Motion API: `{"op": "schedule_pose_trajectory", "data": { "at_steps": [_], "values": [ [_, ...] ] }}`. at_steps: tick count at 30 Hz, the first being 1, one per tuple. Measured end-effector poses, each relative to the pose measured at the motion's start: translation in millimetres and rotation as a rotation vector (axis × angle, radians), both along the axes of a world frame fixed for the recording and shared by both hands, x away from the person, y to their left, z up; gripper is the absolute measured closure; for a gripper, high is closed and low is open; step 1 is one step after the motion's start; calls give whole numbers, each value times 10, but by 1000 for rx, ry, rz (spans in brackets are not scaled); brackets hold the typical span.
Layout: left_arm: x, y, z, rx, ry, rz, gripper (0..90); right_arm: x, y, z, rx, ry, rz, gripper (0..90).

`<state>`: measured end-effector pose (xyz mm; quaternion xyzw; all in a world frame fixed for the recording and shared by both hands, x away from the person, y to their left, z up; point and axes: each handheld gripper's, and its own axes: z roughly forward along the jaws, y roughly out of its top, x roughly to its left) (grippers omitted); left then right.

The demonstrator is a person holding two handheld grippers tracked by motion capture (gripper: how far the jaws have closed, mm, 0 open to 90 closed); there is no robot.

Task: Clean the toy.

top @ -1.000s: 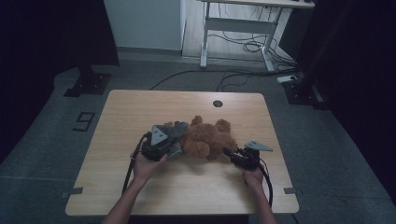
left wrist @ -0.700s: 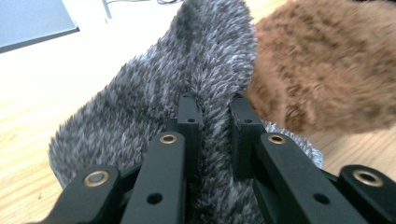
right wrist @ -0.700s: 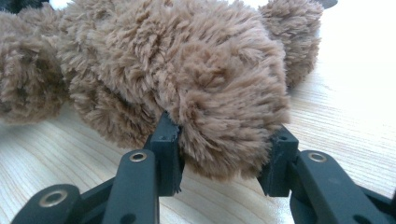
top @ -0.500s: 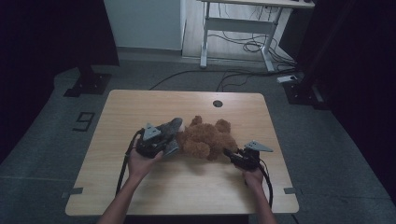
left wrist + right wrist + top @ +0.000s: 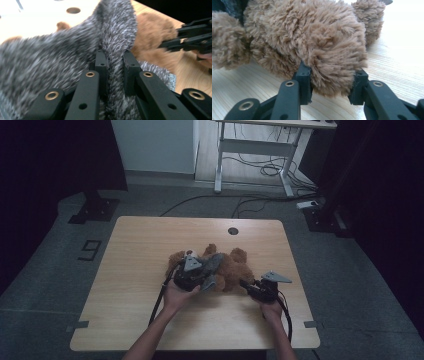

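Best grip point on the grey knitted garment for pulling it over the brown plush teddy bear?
Take the grey knitted garment at a raised fold near its edge, coming from the person's side with the jaws straddling the fold. The knit bunches into a narrow ridge there, as where the left gripper pinches it. The right gripper is clamped on a limb of the brown plush teddy bear, which steadies it on the wooden table.

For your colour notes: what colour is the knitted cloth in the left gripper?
Mottled grey and white knitted cloth, clearest in the left gripper view.
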<state>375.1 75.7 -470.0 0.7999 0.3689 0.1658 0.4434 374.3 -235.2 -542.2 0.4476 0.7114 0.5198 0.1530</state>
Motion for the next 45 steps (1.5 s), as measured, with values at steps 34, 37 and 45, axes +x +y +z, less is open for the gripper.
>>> {"op": "schedule_pose_trajectory", "data": {
  "at_steps": [34, 37, 45],
  "values": [
    [248, -351, 292, -33, -7, -79, 780, 19, -24, -30, 40, 16, 29, 639],
    [206, -531, 103, 3, 22, -116, 785, 17, -26, -28, 40, 19, 30, 639],
    [-11, -548, -85, -27, 39, -148, 791, 10, -20, -30, 31, 28, 34, 642]
  ]
}}
